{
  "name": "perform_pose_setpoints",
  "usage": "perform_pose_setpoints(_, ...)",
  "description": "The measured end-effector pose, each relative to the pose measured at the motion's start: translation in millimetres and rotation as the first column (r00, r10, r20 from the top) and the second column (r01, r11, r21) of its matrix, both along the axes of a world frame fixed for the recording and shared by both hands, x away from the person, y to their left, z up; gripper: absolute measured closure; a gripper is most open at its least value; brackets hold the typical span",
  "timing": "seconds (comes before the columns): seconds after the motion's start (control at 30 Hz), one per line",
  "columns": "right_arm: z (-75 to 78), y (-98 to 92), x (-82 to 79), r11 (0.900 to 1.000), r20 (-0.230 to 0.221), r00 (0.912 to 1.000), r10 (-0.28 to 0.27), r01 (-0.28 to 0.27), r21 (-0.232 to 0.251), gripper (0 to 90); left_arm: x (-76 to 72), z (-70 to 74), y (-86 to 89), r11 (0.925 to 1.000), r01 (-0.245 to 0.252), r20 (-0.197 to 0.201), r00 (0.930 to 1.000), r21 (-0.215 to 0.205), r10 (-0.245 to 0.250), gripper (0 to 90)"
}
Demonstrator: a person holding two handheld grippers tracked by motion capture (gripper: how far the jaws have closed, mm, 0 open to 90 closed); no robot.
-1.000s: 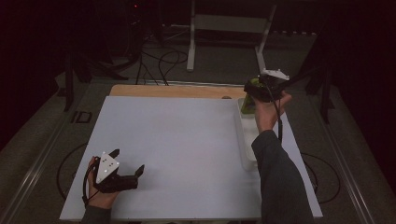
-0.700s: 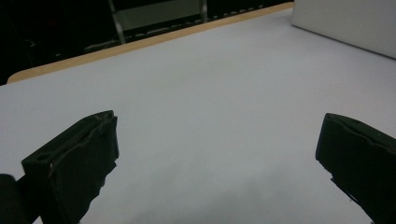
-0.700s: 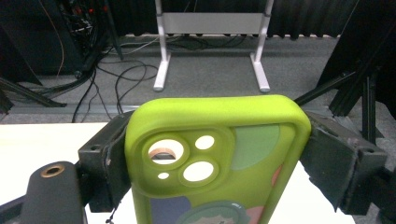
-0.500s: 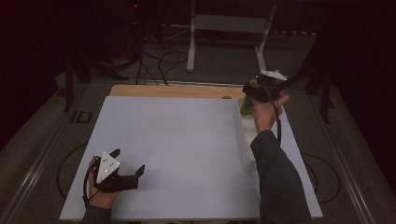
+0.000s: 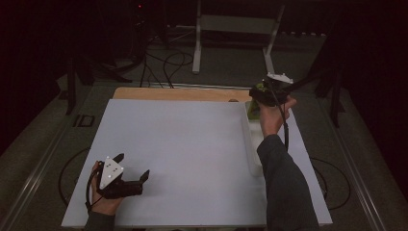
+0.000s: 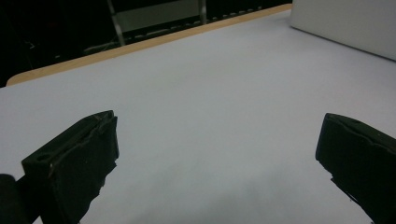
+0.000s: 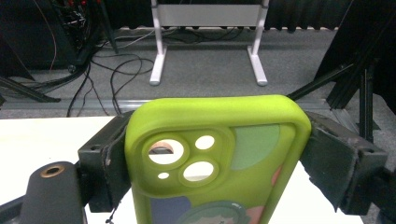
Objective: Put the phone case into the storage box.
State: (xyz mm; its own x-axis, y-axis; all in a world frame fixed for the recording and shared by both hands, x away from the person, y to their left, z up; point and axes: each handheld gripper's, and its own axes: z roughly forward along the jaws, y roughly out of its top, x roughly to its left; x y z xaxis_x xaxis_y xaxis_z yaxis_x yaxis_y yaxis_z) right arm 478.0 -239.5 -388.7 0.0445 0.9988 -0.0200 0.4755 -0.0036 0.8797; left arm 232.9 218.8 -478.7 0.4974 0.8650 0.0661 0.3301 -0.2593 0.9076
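Phone case [image 7: 219,158] above table's [image 5: 183,134] far-right corner

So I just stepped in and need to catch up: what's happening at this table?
A person works with two hand-held grippers over a white table. The right gripper is clamped across a lime-green rubbery phone case with camera cut-outs, held up at the table's far right corner, above a long white tray. The left gripper rests near the front left edge, jaws open and empty.

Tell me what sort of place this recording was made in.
Probably a lab or studio set up for recording: a white-topped table in a dark room, loose cables on the floor, and a white metal stand behind it.
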Motion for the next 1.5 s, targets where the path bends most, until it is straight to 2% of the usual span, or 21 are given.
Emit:
perform_pose_setpoints(0.57,-11.9,3.6,7.8,1.000,-0.041,0.9992,-0.005,0.004,-0.028,16.6,-0.4,0.7,0.5,1.0000,0.001,0.003,1.0000,-0.002,-0.001,0.1)
perform_pose_setpoints(0.83,-16.6,0.5,9.4,1.000,-0.060,0.9981,-0.013,0.012,-0.019,16.5,-0.1,0.6,0.2,1.0000,0.001,0.002,1.0000,-0.001,-0.001,0.1)
perform_pose_setpoints(1.5,-29.7,4.7,13.3,0.999,-0.098,0.9951,-0.008,0.004,-0.034,16.5,-0.1,0.8,0.6,1.0000,0.001,0.003,1.0000,-0.001,-0.001,0.1)
